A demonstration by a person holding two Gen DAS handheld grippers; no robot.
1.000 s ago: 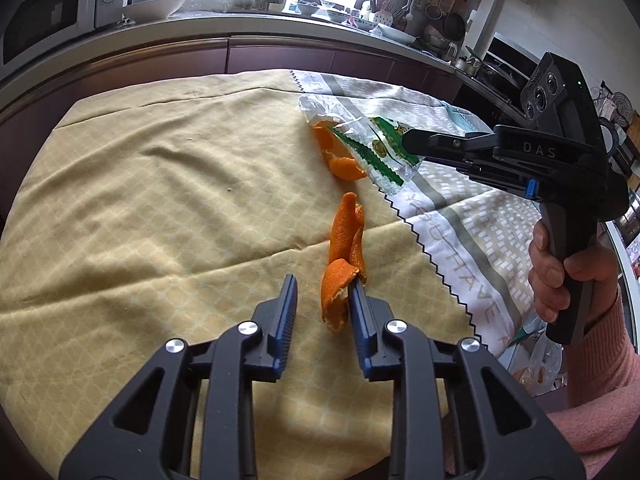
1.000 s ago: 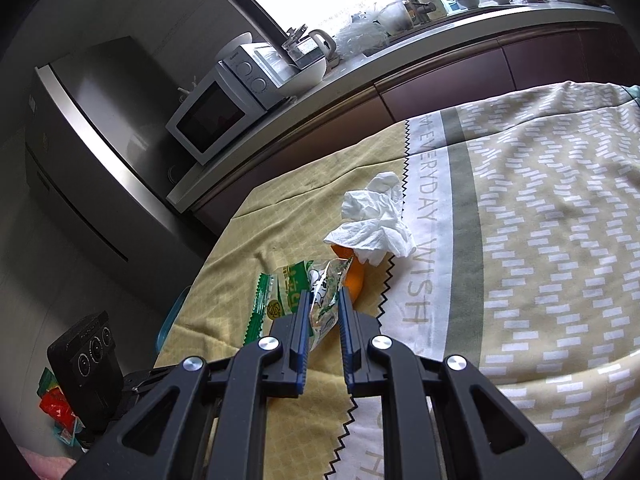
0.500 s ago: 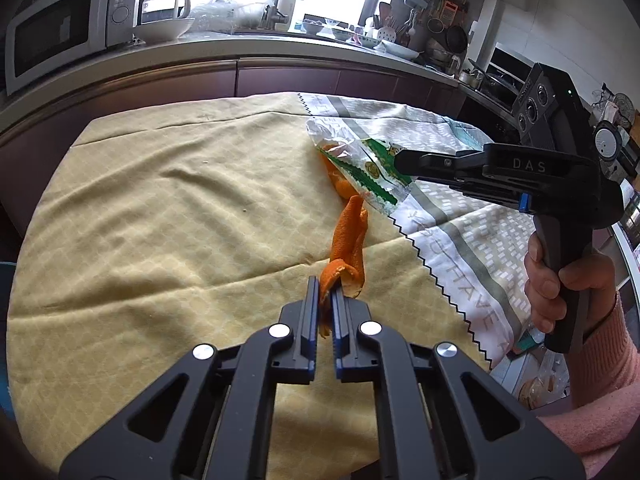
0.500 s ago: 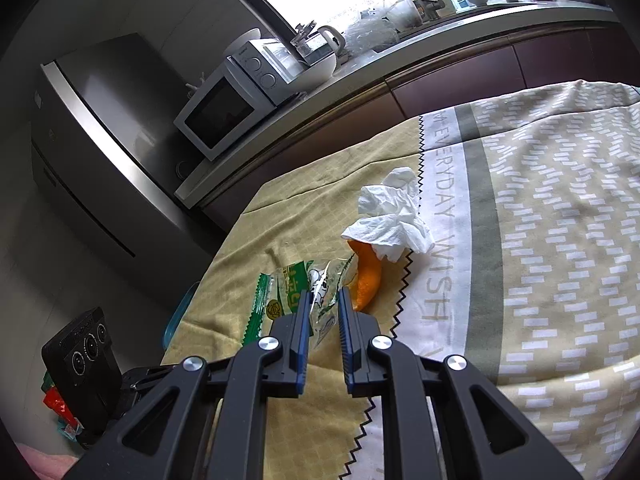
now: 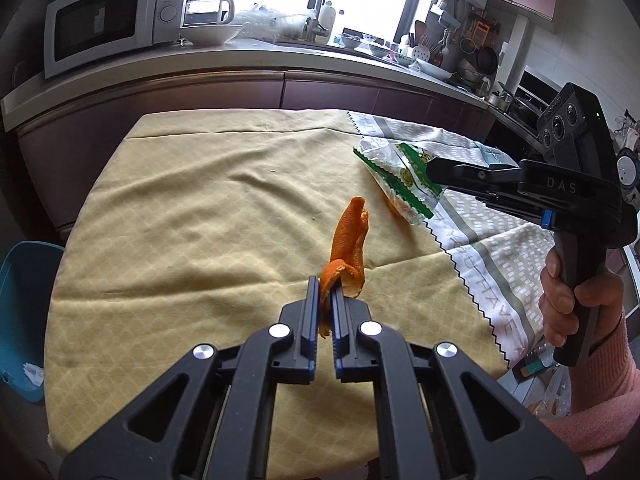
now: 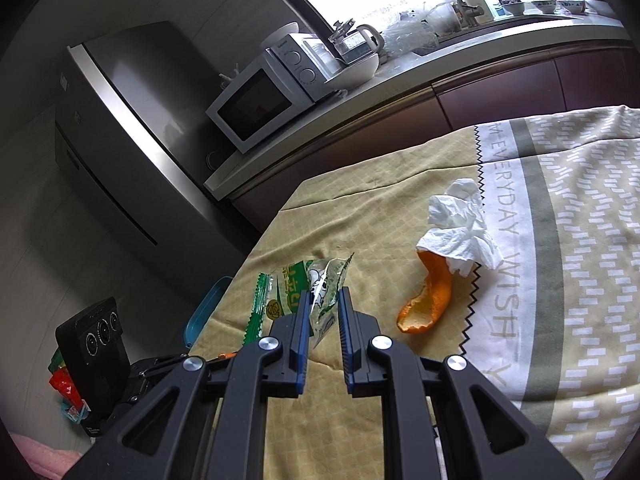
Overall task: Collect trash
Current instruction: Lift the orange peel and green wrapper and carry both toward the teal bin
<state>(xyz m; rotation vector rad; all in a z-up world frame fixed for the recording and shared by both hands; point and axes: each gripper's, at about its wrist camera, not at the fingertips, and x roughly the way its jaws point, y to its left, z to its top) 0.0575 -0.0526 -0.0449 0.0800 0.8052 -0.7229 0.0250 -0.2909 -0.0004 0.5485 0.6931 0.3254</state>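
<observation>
Both hands are loaded right now. The left hand-held gripper is clamped on a long strip of orange peel, pinched at its curled near end, with the strip's long axis running straight out ahead of the fingers, tilted up off the tabletop. The right hand-held gripper is pinched on a clear and green wrapper, which sticks out ahead and to the left of its fingers.

Using the blue bin as the landmark: it sits just off the tabletop's left edge, below cloth level. The held peel is well to the right of it, and the wrapper is further right again, so I'd say the left hand has the shorter trip there.

Still left on the cloth, far from the bin: a second peel with a crumpled tissue lying over its far end. The right hand is nearer those.
</observation>
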